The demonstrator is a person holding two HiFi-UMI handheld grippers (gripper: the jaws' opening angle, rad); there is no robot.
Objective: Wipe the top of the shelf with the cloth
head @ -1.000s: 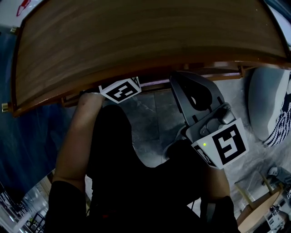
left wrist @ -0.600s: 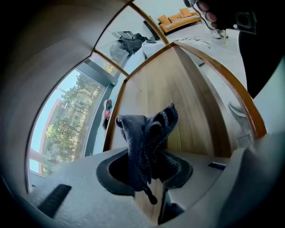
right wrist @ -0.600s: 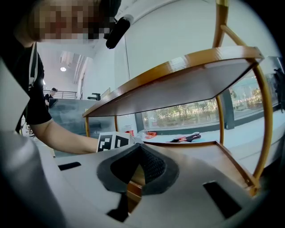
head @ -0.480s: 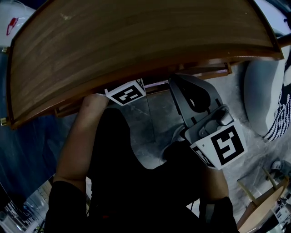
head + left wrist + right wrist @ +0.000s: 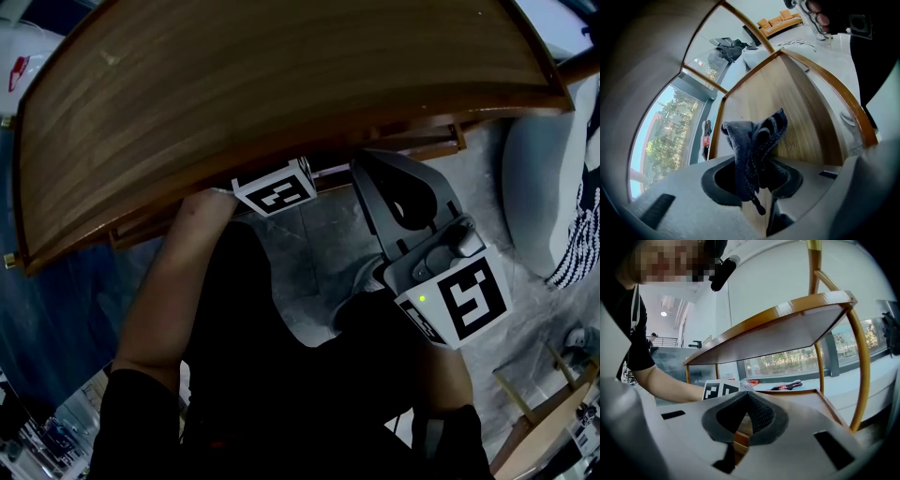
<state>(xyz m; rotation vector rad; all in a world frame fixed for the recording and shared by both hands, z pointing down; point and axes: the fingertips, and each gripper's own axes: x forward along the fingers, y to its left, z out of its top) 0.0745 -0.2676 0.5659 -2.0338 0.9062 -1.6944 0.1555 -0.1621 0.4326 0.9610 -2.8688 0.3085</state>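
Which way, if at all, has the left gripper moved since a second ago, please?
Yes. The left gripper's cube has shifted right along the front edge of the shelf.

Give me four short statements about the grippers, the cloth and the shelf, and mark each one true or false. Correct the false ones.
1. The left gripper is shut on the dark cloth. True.
2. The right gripper also holds a cloth. False: its jaws are together with nothing between them.
3. The cloth is spread flat on the shelf top. False: the head view shows that board bare, and the cloth hangs bunched from the left gripper, which is below the board's front edge.
4. The right gripper is lower than the shelf top. True: its view looks up at the underside of the board.
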